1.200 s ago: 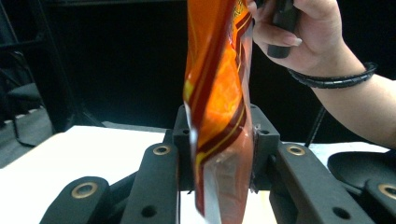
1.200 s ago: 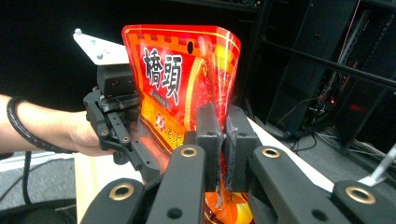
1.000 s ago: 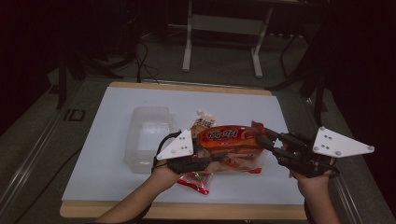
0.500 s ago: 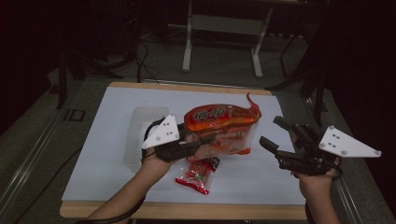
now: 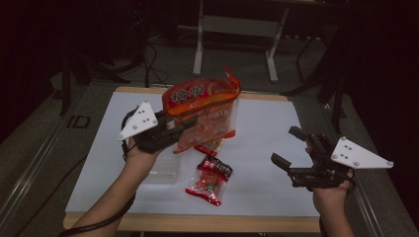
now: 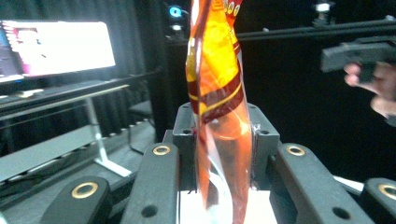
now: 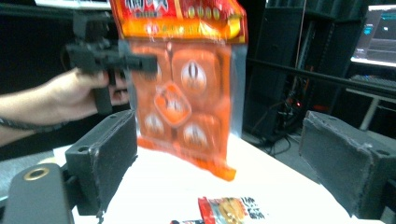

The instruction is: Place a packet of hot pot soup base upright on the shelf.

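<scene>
My left gripper (image 5: pixel 170 129) has its jaws pinched on the edge of the big orange snack bag (image 5: pixel 205 111), and I hold that bag up off the white table (image 5: pixel 267 123), hanging roughly upright with its red printed header at the top and its torn corner sticking up at the far right. In the left gripper view the bag (image 6: pixel 219 107) stands edge-on between my two black jaws, its clear plastic squeezed flat where they meet it. My right gripper (image 5: pixel 289 148) sits well apart from the bag, low over the right side of the table, its jaws having just been opening and now spread wide with nothing between them. In the right gripper view the bag (image 7: pixel 187 88) hangs ahead of those open jaws, showing the small orange packs inside through its clear front, with my left hand (image 7: pixel 70 98) and its gripper clamped on the bag's side. Below the hanging bag two small red snack packets (image 5: pixel 210 178) lie on the table, one partly over the other, and a clear plastic container (image 5: pixel 160 170) rests just beside them, under my left wrist
</scene>
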The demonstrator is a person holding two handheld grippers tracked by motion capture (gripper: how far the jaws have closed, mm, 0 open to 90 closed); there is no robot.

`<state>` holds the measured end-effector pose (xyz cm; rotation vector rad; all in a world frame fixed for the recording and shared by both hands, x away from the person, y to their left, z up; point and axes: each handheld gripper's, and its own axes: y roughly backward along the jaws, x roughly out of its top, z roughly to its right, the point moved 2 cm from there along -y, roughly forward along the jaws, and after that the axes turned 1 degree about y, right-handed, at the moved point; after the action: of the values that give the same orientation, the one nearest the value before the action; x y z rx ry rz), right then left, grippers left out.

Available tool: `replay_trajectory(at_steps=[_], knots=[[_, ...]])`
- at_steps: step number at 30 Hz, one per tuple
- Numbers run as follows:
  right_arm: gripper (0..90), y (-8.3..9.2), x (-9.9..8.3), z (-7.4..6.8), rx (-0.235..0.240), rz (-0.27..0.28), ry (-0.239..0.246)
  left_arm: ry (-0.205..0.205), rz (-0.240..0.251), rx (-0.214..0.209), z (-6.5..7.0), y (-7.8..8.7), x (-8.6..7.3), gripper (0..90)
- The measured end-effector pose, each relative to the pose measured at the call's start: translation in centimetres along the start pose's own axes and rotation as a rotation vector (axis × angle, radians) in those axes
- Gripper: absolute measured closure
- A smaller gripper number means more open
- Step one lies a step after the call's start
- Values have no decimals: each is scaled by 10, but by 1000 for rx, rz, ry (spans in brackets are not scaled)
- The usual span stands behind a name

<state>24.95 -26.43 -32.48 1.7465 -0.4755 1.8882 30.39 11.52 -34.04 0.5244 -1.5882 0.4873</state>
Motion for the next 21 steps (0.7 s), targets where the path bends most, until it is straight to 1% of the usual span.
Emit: replay_trajectory(at_steps=[2, 3, 6, 8, 12, 14, 15, 18, 20, 21], knots=[[121, -3, -5, -1, -13, -15, 11, 5, 11, 31, -7, 5, 0, 716], [133, -3, -7, -1, -13, -17, 7, 12, 15, 45, -10, 8, 0, 716], [133, -6, -14, -1, -30, -33, 10, 13, 17, 92, -21, 15, -1, 716], [133, -7, -18, 0, -42, -45, 6, 21, 21, 127, -28, 20, -2, 716], [133, -7, -26, 2, -49, -49, -5, 30, 29, 198, -43, 29, -9, 716], [133, -8, -28, 3, -43, -50, -12, 34, 32, 226, -49, 32, -14, 716], [134, -8, -30, 3, -48, -55, -10, 39, 36, 242, -51, 34, -17, 716], [134, -8, -34, 4, -63, -72, -6, 37, 29, 276, -57, 38, -25, 716], [134, -8, -36, 5, -63, -78, -14, 37, 19, 287, -61, 39, -31, 716], [134, -8, -37, 6, -63, -78, -16, 46, 19, 290, -63, 39, -33, 717]])
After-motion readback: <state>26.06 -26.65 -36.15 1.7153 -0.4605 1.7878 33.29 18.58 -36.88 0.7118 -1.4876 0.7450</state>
